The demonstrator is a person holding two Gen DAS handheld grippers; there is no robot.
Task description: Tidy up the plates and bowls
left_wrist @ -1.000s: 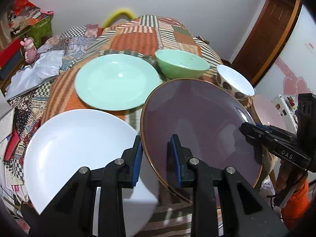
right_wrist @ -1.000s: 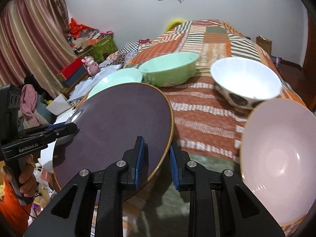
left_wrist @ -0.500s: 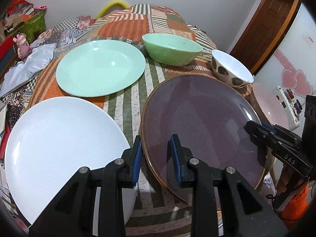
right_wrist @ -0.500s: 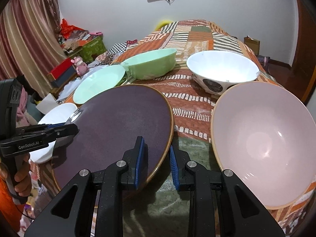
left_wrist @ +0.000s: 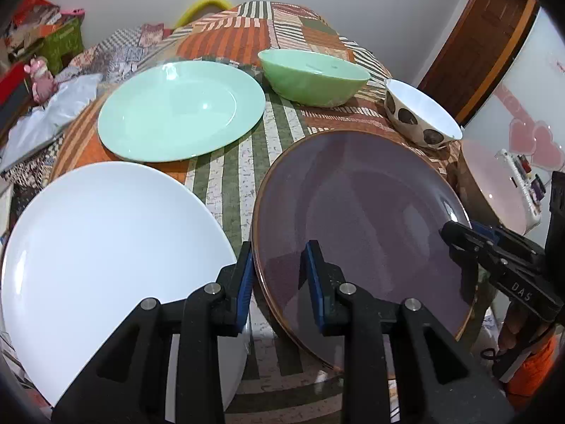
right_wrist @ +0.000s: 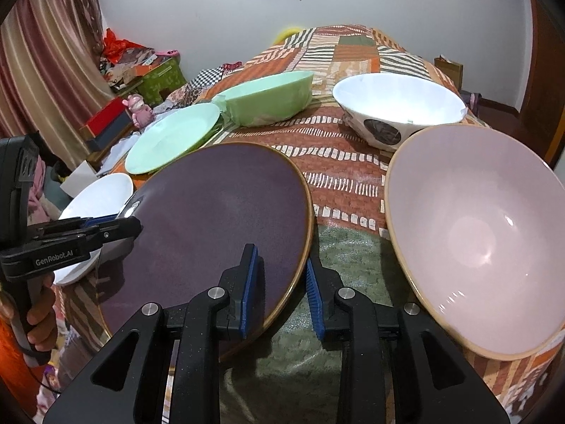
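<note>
Between both grippers [left_wrist: 280, 275] [right_wrist: 282, 282], round matte purple plate [left_wrist: 360, 219] with glossy rim.

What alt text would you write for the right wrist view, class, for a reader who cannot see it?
Both tongs, right and left, straddle opposite rims of a dark purple plate over a patchwork cloth. A pink bowl sits right; beyond lie a white bowl, green bowl, green plate and white plate.

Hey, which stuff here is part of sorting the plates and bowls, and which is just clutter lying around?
Part of the job:
purple plate
white plate
green plate
green bowl
spotted white bowl
pink bowl

Just lying about:
pink toy figure
green box
patchwork bedspread
</note>
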